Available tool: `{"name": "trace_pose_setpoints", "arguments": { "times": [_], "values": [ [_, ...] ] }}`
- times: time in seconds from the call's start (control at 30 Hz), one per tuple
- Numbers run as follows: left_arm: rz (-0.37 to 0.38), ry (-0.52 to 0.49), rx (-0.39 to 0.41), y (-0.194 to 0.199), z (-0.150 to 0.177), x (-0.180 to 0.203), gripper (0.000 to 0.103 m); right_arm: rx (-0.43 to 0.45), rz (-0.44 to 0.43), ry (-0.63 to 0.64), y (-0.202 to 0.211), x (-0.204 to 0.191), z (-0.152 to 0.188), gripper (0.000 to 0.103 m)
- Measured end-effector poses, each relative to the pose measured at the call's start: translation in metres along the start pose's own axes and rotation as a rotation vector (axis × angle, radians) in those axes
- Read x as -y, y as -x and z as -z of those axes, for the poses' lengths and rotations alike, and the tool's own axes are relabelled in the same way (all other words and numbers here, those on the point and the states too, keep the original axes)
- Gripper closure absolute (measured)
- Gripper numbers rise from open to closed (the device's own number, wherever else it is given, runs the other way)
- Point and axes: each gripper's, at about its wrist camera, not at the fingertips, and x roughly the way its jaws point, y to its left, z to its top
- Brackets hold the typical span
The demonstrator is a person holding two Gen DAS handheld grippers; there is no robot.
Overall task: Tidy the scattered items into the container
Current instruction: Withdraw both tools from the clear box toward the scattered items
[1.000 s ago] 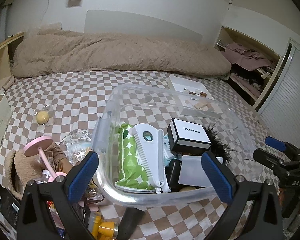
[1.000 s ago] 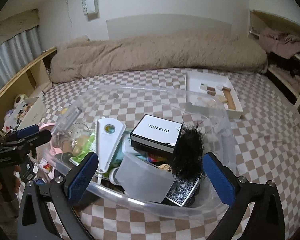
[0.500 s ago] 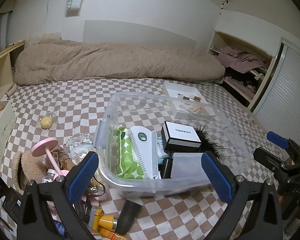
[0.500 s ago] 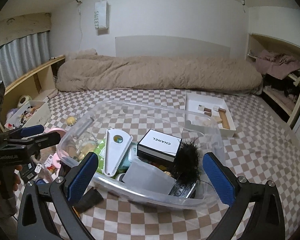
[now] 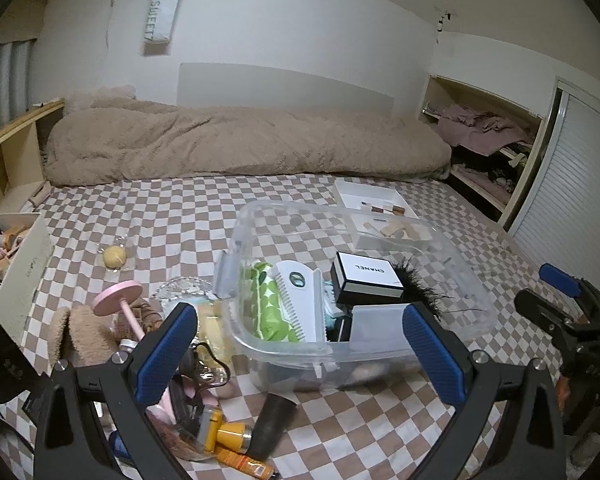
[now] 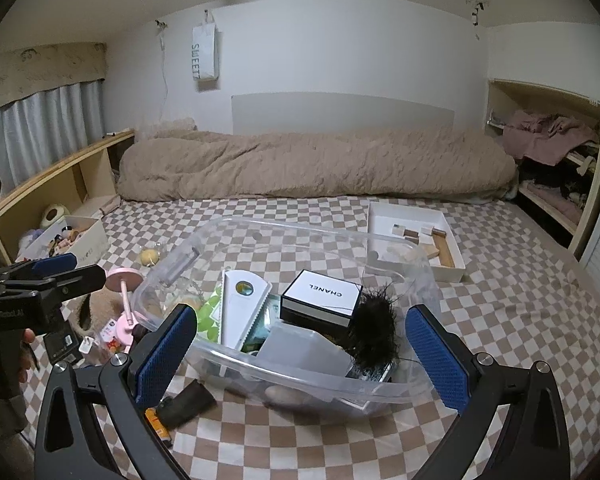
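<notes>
A clear plastic bin (image 5: 456,256) (image 6: 268,232) sits on the checkered bedspread. It holds a black-and-white box (image 5: 366,282) (image 6: 322,304), a white comb (image 5: 300,304) (image 6: 240,308), a green dotted pack (image 5: 266,304), a black feather tuft (image 6: 374,328) and a frosted lid (image 6: 300,350). Loose items lie left of it: a pink stand (image 5: 118,300), a yellow bottle (image 5: 228,436), a black tube (image 5: 270,420), a yellow ball (image 5: 115,257). My left gripper (image 5: 300,360) hangs open in front of the bin. My right gripper (image 6: 300,360) is open too, empty.
A white tray (image 6: 416,236) with wooden blocks lies beyond the bin. A beige duvet (image 5: 240,148) runs along the wall. A white box (image 5: 20,264) of small things stands at the left. A wardrobe (image 5: 572,184) is on the right.
Both grippers have pulled back and risen away from the bin, so it looks smaller and more of the room shows. Both stay open and empty.
</notes>
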Motion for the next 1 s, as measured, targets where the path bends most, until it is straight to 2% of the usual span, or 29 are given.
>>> {"name": "trace_pose_setpoints", "arguments": {
  "times": [0.53,0.7,1.0],
  "values": [
    [-0.070,0.014,0.053,0.041,0.014,-0.017,0.000,0.111,-0.008,0.030,0.033,-0.018,0.012,0.000],
    [-0.087,0.049,0.099,0.060,0.017,-0.029,0.000,0.156,-0.022,0.038,0.043,-0.025,0.012,0.000],
    [-0.195,0.027,0.172,0.095,0.024,-0.046,0.000,0.179,-0.080,0.065,0.047,-0.051,0.020,0.000]
  ]
}}
